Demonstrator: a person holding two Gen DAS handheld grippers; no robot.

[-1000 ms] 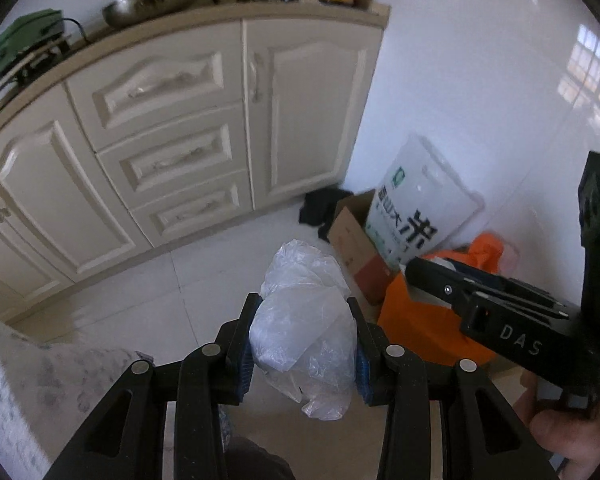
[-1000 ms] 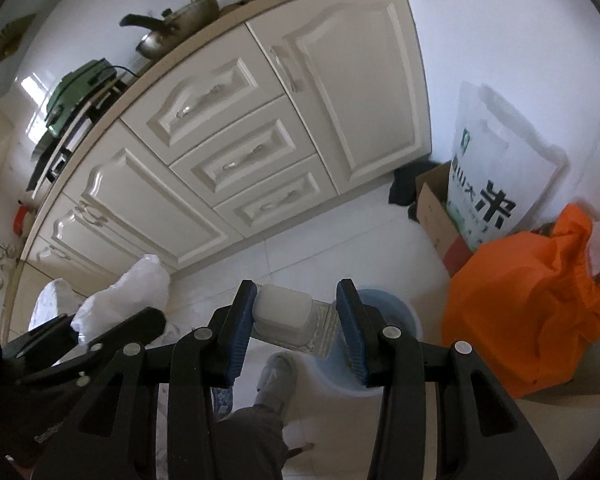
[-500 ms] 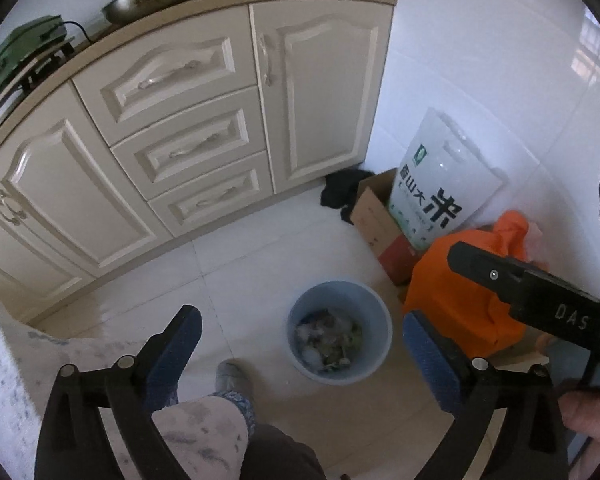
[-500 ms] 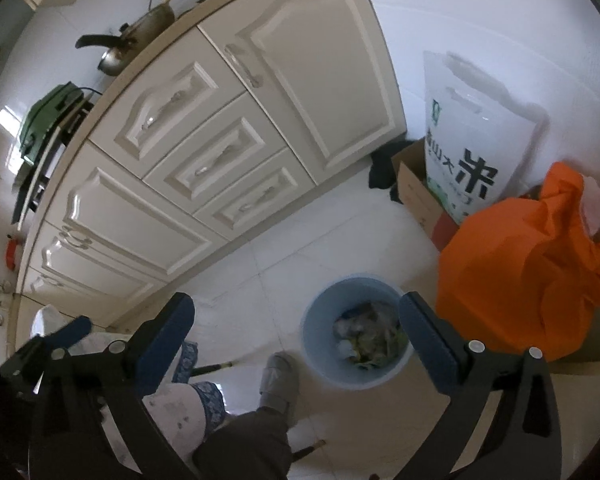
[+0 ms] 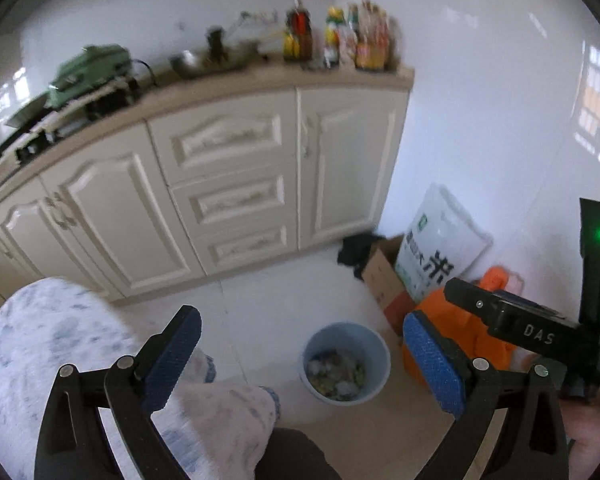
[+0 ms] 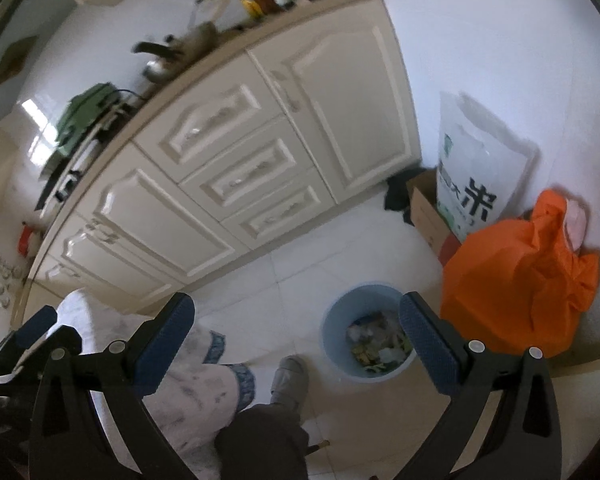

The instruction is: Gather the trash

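Left tool (image 5: 300,354) and right tool (image 6: 294,334) both gape empty above the blue bin (image 6: 342,312) of trash (image 6: 376,346).

Left gripper (image 5: 300,354): black frame, 2 blue textured pads (image 5: 432,364), silver screws at the linkages. Right gripper (image 6: 296,334): same build; seen from the left wrist, right of the bin (image 5: 346,362), its body reads "DAS" and carries 1 lit green light. Person: white, blue-flecked garment (image 6: 196,376) with blue cuffs, dark trousers (image 6: 260,436), grey shoe (image 6: 288,376) left of the bin.
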